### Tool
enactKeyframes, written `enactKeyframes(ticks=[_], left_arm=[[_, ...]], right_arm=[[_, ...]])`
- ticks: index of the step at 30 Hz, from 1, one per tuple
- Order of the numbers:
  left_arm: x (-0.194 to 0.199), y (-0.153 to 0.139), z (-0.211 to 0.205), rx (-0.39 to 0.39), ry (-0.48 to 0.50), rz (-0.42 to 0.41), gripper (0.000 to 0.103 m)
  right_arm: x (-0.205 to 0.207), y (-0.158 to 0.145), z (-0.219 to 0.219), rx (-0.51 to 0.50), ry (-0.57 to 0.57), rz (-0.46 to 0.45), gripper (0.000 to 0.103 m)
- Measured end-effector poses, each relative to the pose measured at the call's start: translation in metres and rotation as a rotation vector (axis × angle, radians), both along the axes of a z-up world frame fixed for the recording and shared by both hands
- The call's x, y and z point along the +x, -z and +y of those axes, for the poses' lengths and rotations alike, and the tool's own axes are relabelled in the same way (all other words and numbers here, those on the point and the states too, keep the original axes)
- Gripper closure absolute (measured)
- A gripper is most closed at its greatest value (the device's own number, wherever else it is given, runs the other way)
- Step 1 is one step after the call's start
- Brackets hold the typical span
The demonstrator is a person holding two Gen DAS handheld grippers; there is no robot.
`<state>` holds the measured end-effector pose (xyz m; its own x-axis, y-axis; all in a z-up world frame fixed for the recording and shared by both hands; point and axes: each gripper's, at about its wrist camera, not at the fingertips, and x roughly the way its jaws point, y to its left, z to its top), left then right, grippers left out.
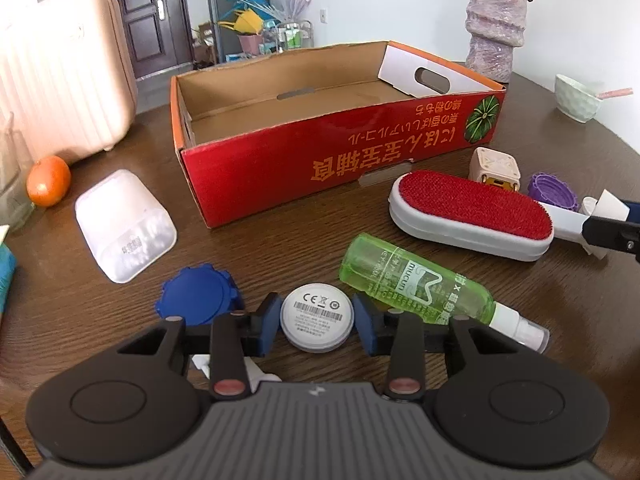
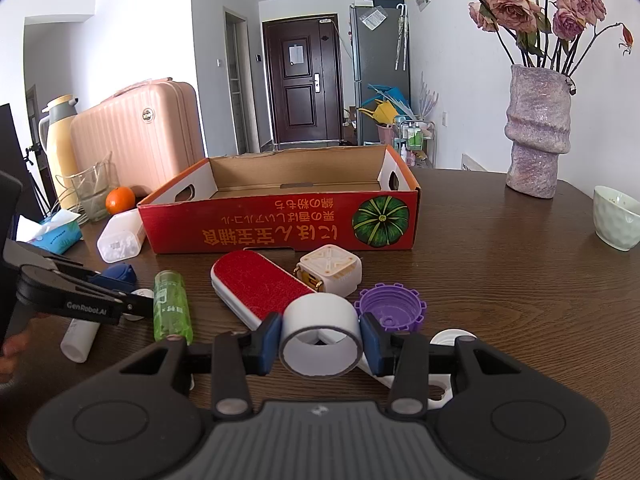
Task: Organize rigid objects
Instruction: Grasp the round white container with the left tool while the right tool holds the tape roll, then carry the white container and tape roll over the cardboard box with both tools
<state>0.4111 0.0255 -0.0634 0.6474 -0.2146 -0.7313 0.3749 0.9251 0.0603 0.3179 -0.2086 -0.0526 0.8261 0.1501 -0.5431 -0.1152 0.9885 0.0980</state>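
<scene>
On the left, the left tongs straddle a small white disc lying label-up on the worktop, their blue pads at its rim on either side. They look closed on it, though I cannot tell how firmly. The disc looks like hard, smooth plastic, light and stiff. I judge its rounded rim slippery, so a hold square across the widest part suits it best.

Just left of it lies a blue notched lid, and farther left a frosted white container on its side and an orange. Close on the right a green spray bottle lies almost against the right pad, and lifting at a slant could nudge it.

Beyond stands the red cardboard box, open and empty, probably where everything goes. Its near wall has to be cleared on the way in.

To the right lie a red-faced lint brush, a cream cube-shaped gadget and a purple notched lid.

The right tongs pinch a white ring, a thin-walled hoop held clear of the worktop, opening toward the camera. It seems very light and may flex if squeezed harder. A vase and a pale bowl stand well apart, far right.
</scene>
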Motion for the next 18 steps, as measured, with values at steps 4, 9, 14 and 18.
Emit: enactKeyframes(ticks=[4,9,14,18], left_arm=[[-0.005,-0.003,0.0,0.021,-0.042,-0.031,0.063],[-0.018,-0.016,0.003,-0.002,-0.092,-0.095,0.063],[-0.037,-0.03,-0.002,-0.014,-0.136,-0.164,0.063],[-0.05,-0.037,-0.005,-0.029,-0.173,-0.207,0.063]], right_arm=[[0.0,0.0,0.0,0.002,-0.001,-0.002,0.061],[0.0,-0.001,0.001,0.007,-0.003,-0.013,0.061],[-0.003,-0.002,0.002,0.003,-0.004,-0.029,0.061],[-0.006,-0.003,0.004,-0.003,-0.009,-0.054,0.061]])
